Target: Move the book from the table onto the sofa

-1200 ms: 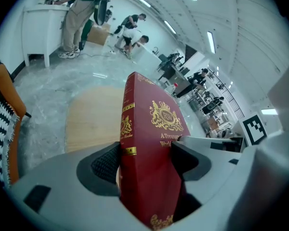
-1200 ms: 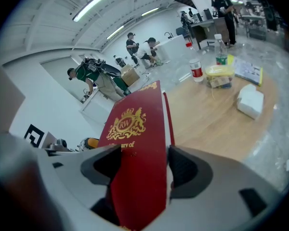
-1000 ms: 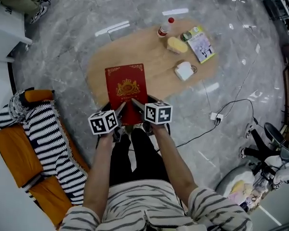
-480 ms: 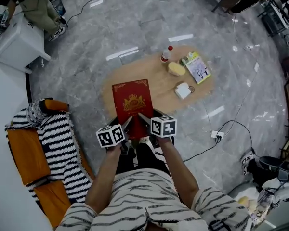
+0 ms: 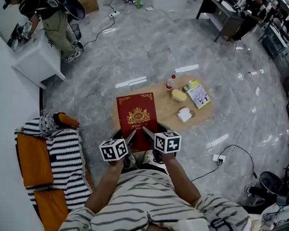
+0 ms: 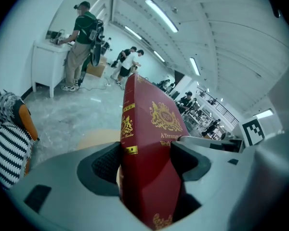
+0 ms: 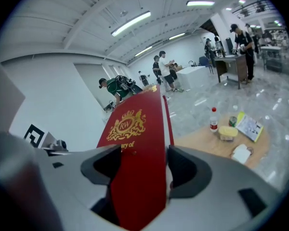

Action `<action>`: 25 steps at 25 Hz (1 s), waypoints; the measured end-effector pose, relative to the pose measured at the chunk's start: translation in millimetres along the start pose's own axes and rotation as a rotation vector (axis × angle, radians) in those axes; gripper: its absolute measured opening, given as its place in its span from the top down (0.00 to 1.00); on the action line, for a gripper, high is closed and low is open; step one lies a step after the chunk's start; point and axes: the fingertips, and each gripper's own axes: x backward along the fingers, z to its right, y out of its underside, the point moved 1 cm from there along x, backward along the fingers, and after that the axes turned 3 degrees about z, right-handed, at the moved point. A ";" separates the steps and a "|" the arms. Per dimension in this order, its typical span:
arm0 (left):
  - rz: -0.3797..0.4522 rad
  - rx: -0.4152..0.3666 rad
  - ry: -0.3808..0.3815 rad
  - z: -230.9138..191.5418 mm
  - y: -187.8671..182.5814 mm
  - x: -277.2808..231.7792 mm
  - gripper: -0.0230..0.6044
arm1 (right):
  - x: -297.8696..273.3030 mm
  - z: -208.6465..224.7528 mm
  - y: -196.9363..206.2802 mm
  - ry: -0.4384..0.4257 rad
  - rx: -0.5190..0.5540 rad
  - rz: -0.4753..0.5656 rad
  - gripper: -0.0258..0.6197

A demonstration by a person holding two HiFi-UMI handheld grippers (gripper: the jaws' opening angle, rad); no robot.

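Head view: book up off table — carry step.
Left gripper: clamped on book.
Right gripper: same grip.
Next: swing left, onto sofa.

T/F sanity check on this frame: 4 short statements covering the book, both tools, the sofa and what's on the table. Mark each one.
1. The left tool and the right tool both clamp the red book. True.
2. The red book lies on the sofa. False: the tools hold it up by its near end, and the sofa with the striped blanket is off to the left.
3. A red-capped bottle stands on the table. True.
4. The white cup sits on the floor. False: it is on the table, near the yellow item.
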 end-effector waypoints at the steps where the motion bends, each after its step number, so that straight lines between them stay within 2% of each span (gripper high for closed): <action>1: 0.012 -0.003 -0.001 3.6 -4.0 6.8 0.43 | 4.5 -5.9 -4.4 -0.007 0.009 0.006 0.47; 12: 0.145 -0.037 0.013 24.1 -49.1 32.0 0.43 | 20.8 -36.4 -53.4 -0.048 0.109 0.095 0.47; 19: 0.216 0.003 -0.049 5.1 -55.6 53.4 0.44 | 4.6 -64.0 -55.6 -0.127 0.171 0.070 0.47; 25: 0.282 0.062 -0.149 -17.8 -55.7 84.4 0.44 | -12.7 -99.1 -49.7 -0.235 0.225 0.015 0.47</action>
